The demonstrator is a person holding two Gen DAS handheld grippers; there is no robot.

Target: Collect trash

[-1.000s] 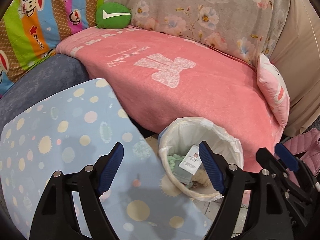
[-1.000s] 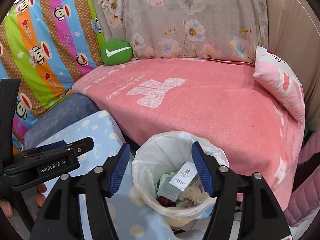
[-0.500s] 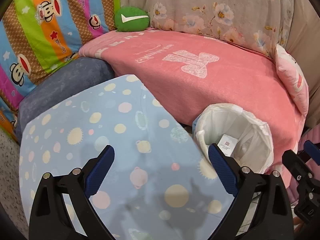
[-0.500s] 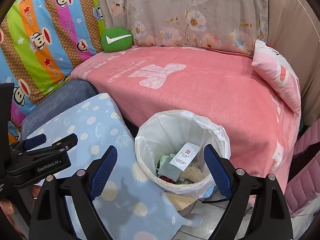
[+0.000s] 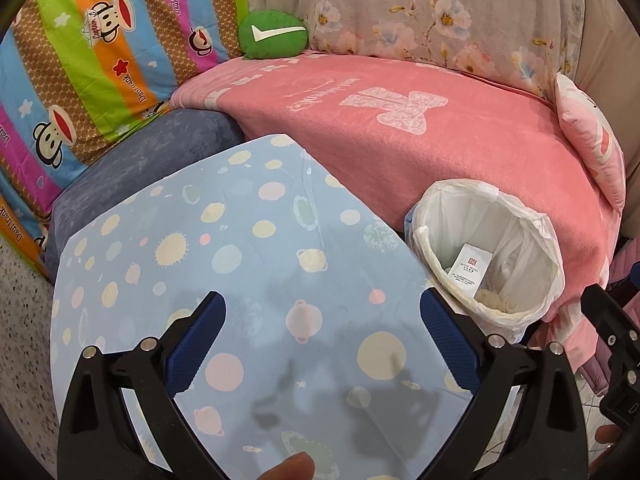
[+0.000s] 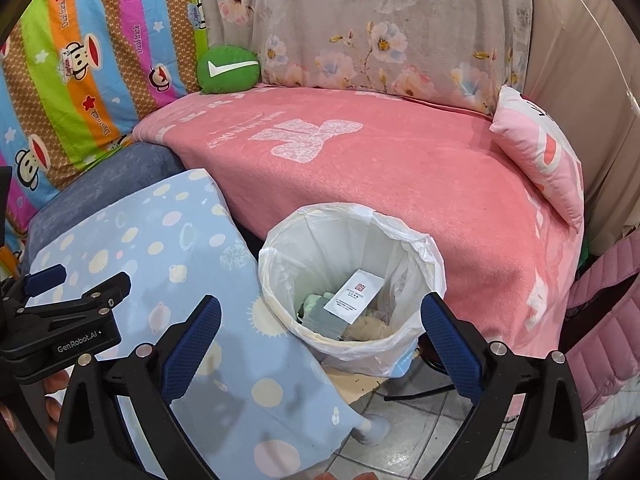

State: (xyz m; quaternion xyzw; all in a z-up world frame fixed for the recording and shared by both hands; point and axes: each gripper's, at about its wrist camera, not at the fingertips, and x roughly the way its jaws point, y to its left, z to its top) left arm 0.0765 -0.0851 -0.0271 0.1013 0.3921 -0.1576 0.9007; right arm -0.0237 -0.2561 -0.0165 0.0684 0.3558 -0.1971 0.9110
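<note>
Both tools (image 5: 320, 344) (image 6: 320, 344) opening wide, empty; bin (image 6: 280, 276) contents partly hidden by liner.

The trash bin (image 6: 352, 280) stands upright on the floor, lined with a white plastic bag (image 6: 404, 240) whose edge folds out over the rim. Inside lies collected trash: a white paper packet (image 6: 354, 298) with a small red mark and printed lines, resting tilted on top of pale green and grey scraps, with cream crumpled pieces beside it. The bin sits just beside the pink-covered bed edge.
</note>
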